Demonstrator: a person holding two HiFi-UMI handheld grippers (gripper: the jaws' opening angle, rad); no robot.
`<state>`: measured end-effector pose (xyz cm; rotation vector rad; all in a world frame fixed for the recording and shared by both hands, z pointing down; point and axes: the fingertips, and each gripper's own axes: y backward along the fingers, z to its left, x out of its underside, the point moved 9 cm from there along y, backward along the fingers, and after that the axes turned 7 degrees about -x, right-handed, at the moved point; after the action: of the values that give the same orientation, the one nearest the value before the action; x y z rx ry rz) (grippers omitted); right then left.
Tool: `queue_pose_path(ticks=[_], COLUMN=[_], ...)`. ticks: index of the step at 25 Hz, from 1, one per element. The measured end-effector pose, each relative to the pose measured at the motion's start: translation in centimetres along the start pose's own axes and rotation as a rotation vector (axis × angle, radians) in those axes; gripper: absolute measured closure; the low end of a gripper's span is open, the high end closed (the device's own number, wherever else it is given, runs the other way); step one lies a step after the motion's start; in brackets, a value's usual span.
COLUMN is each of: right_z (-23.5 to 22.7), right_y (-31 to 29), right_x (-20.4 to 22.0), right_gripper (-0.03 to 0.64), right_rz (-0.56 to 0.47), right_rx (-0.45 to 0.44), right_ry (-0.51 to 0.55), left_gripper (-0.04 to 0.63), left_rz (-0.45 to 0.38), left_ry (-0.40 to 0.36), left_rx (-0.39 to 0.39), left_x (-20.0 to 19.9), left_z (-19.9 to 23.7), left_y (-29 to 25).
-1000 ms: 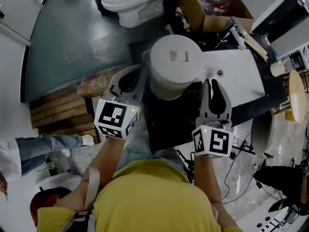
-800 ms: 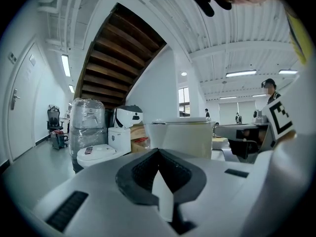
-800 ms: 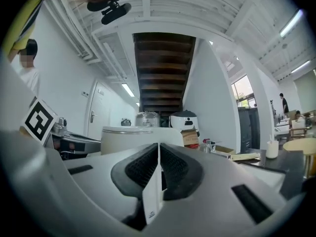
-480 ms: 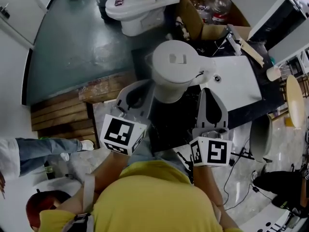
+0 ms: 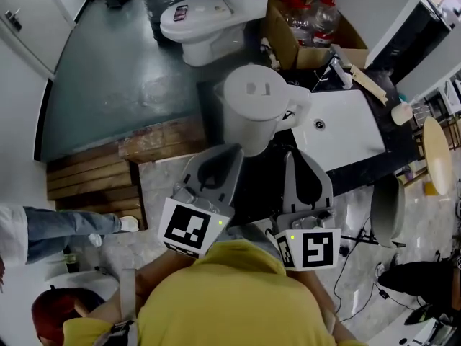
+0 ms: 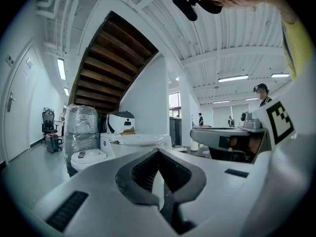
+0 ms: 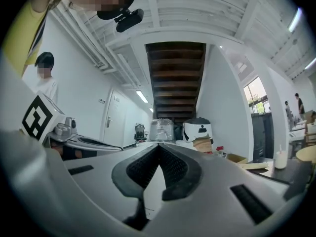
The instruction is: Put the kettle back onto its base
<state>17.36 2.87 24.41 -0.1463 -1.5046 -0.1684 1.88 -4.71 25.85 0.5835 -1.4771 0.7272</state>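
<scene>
A bare workshop-like test hall: ahead of the left gripper (image 5: 229, 153) a loose toilet (image 5: 205, 16) and a film-wrapped bundle (image 6: 81, 125) stand on the painted floor (image 5: 108, 63) under an open wooden staircase (image 6: 111, 63), with a corrugated ceiling (image 6: 237, 38), strip lights (image 6: 238, 78), and a cardboard box (image 5: 277, 21) of bottles (image 5: 325, 9) beyond the right gripper (image 5: 294, 158)

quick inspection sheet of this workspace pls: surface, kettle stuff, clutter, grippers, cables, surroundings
surface: dark table, with the kettle standing on it.
job's things: white kettle upright, lid on, handle toward a white flat panel; whether a base sits under it cannot be told.
clutter: cardboard box holding bottles; wooden strip; cup.
grippers: left gripper and right gripper both shut, nothing between the jaws, short of the kettle.
cables: black leads on the floor at right.
surroundings: toilet, wooden planks, another person's legs.
</scene>
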Motion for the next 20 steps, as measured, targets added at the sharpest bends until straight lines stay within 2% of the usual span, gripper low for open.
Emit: queue_pose_path(ticks=[5,8,20], right_z=[1.7,2.3,0.7], right_y=[1.0,1.3,1.2], right_x=[0.1,0.7,1.2], right_gripper=[0.601,0.601,0.601], right_rz=[0.026,0.036,0.03], right_rx=[-0.057,-0.101,-0.079], right_ry=[-0.001,-0.049,-0.066], left_gripper=[0.586,0.585,0.586], left_rz=[-0.013,-0.001,0.018], left_ry=[0.021,0.051,0.04], left_rx=[0.003,0.007,-0.003], left_x=[0.5,0.9,0.9], left_z=[-1.8,-2.2,-2.1], left_y=[1.1,1.4,0.9])
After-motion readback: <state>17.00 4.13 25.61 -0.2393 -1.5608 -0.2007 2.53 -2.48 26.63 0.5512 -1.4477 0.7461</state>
